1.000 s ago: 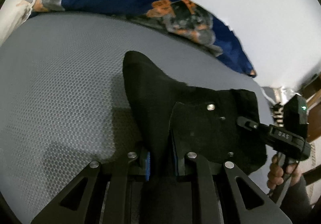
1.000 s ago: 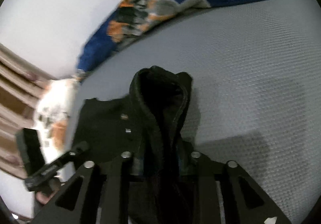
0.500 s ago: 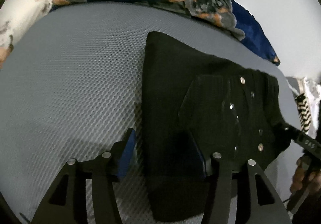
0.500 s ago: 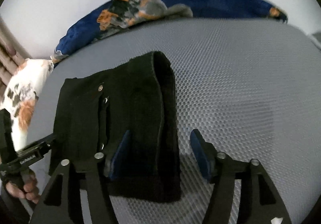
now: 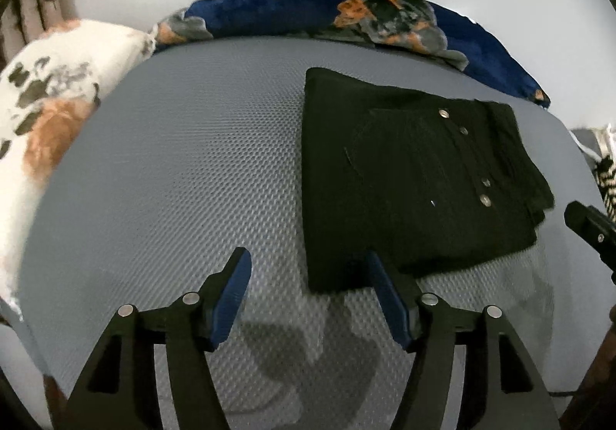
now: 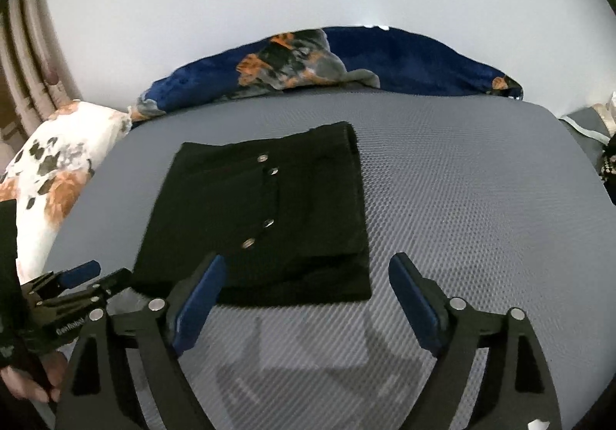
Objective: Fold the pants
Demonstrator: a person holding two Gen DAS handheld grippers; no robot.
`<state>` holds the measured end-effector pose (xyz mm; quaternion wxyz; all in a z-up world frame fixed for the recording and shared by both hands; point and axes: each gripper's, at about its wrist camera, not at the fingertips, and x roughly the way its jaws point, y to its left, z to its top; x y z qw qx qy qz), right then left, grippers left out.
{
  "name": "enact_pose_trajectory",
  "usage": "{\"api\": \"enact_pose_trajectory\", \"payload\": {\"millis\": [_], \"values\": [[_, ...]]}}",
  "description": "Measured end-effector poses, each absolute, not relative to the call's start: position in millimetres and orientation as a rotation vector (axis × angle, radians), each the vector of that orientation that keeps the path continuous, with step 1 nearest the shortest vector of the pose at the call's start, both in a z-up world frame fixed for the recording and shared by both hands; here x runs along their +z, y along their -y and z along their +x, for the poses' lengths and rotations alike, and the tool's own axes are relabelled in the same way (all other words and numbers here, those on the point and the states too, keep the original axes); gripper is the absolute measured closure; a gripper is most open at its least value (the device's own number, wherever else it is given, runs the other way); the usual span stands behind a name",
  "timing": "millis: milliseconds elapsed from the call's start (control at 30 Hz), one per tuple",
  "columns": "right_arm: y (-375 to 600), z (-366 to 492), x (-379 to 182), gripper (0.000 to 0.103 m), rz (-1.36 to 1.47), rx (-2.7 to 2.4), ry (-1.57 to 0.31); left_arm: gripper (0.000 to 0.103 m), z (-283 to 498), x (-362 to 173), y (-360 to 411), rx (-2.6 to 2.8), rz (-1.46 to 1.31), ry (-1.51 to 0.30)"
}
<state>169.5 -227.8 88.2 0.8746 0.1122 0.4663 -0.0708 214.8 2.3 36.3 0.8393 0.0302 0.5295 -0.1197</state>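
Note:
The black pants lie folded into a flat rectangle on the grey mattress, metal buttons facing up. My left gripper hovers just in front of their near left corner. Its jaws are opening and its blue pads hold nothing. In the right wrist view the pants sit left of centre. My right gripper hangs over their near right corner, jaws also opening wide, with no cloth pinched. The left gripper shows at the lower left, off the pants' near left edge.
A blue blanket with orange and grey patches runs along the mattress's far edge against a white wall. A white flowered pillow lies at the left, with a curtain behind it. A person's hand holds the left gripper.
Both grippers were shut on bunched black cloth a second ago. They let go, opened and drew back and up; the pants now lie flat and folded.

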Motion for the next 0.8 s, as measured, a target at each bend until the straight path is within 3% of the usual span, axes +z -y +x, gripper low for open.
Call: {"api": "enact_pose_trajectory", "payload": {"millis": [267,800], "values": [[205.2,139.8,100.5,0.007,0.233,-0.142,-0.947,0.028,174.7,57.7,-5.0,-0.245,0.056,-1.085],[183.9,114.3,112.8,0.003,0.149,-0.157,-0.912,0.027,138.3,78.2,-8.9,-0.221,0.078,-1.022]]}}
